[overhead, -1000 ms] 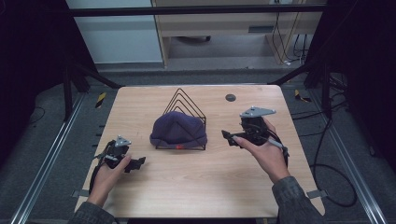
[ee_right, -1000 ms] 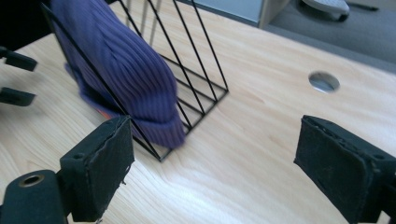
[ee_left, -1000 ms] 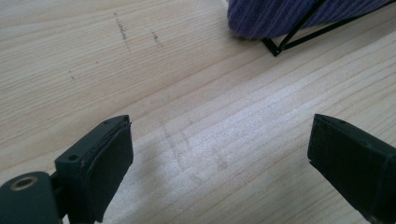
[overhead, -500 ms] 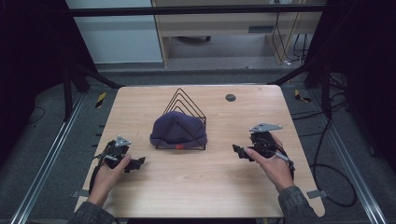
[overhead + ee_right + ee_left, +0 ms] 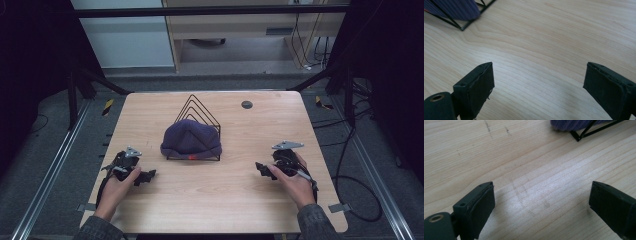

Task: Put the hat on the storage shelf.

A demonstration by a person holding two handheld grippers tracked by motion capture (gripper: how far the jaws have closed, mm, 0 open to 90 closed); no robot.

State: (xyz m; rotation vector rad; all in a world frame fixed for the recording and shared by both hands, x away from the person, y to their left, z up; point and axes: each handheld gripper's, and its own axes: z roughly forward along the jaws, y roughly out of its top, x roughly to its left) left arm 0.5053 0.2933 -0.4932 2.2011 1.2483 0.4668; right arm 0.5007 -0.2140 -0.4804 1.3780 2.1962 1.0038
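Now, hat point(image 5: 191, 138): purple knit, draped over the black wire rack point(image 5: 198, 111), at the centre of the high view.
Left gripper point(image 5: 145, 176): lower left of the high view, jaws wide, nothing between them.
Right gripper point(image 5: 262, 169): lower right, jaws wide too, resting low on the table point(image 5: 215, 200).
Advice: I judge it best to approach from both sides, pinch the brim and lift straight up, so the wires do not catch.

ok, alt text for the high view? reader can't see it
A purple knit hat sits draped over a black wire rack at the middle of a wooden table. A person's hands hold the left gripper and right gripper low on either side, jaws open, touching neither.
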